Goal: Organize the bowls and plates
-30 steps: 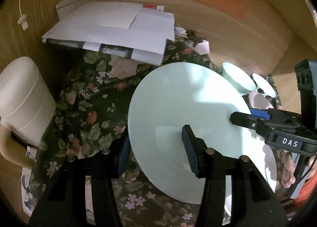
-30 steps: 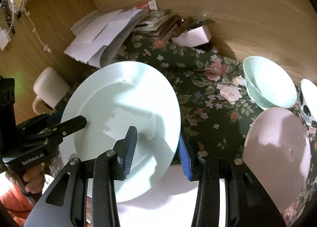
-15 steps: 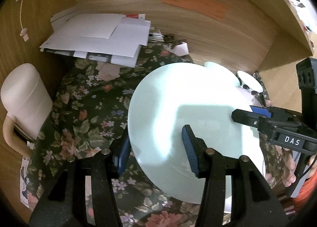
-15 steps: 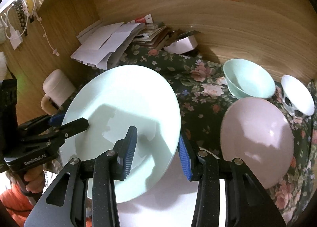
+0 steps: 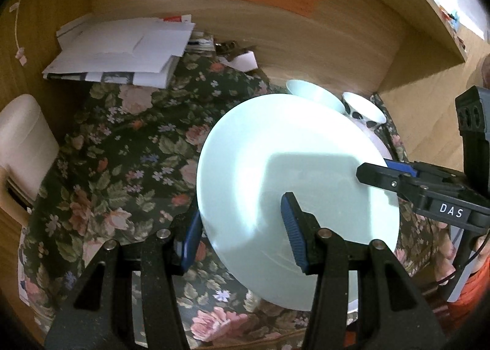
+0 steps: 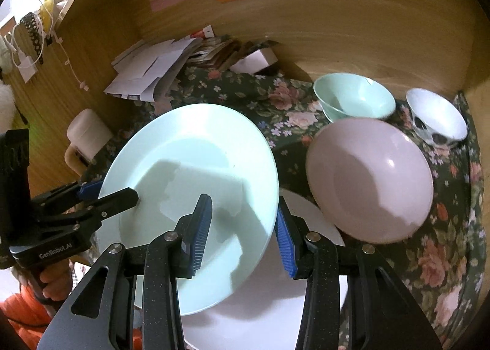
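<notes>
Left gripper (image 5: 242, 236) and right gripper (image 6: 242, 233) each clamped opposite rims of the mint plate (image 6: 196, 188), one finger above and one below. Plate was held tilted above the floral cloth (image 5: 122, 160). Pink plate (image 6: 370, 178), mint bowl (image 6: 355, 99) and white bowl (image 6: 438, 116) lay to its right.

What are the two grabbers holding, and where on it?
Both hold the pale green plate by its rim: left gripper on one edge, right gripper on the opposite edge.

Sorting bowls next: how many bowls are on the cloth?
2: a mint bowl near the back wall, and a white patterned bowl to its right. More may be hidden.
</notes>
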A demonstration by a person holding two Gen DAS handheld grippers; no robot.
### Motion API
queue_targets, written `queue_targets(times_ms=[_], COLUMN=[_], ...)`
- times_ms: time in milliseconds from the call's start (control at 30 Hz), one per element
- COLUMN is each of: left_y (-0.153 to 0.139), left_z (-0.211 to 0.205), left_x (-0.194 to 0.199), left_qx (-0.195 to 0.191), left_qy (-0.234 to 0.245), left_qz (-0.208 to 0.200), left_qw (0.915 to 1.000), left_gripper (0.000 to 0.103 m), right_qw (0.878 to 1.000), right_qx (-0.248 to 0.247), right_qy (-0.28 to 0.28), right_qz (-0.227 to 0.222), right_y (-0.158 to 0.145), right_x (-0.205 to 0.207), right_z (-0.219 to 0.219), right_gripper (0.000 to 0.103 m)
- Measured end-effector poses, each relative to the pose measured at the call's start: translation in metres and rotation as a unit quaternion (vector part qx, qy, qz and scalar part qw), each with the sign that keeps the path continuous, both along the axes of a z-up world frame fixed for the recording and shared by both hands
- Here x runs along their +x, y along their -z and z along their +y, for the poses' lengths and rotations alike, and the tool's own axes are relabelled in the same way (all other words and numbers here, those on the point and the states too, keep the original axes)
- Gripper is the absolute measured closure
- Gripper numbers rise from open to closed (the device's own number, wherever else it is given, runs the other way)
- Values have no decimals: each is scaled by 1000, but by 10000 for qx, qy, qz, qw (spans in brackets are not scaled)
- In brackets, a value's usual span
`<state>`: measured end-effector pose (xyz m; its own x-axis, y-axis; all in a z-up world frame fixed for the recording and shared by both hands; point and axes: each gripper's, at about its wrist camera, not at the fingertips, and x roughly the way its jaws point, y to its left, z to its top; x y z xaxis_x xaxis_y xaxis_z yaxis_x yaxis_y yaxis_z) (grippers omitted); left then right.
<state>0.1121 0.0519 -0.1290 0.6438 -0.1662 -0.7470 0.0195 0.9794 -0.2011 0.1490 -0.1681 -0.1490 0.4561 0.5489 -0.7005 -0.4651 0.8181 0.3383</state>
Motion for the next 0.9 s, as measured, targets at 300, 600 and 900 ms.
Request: queue_targets(times_ms=[300,600,900], left_y=[11,27,40], left_z=[-19,-32,-41], left_x=[-11,-16,-12], left_qx=[3,21,109], left_qy=[173,305,373], left_qz=[165,393,558], left_qw=[9997,9988,9977], left_gripper=[53,53,53], right_qw=[9996,9983,9974], right_qx=[111,180,204], right_qy=[161,273,330], right_qz=[205,478,608], right_y=[20,42,54], right_x=[-12,-21,-24], right_z=[-18,-30,-35], right_gripper=[66,66,66])
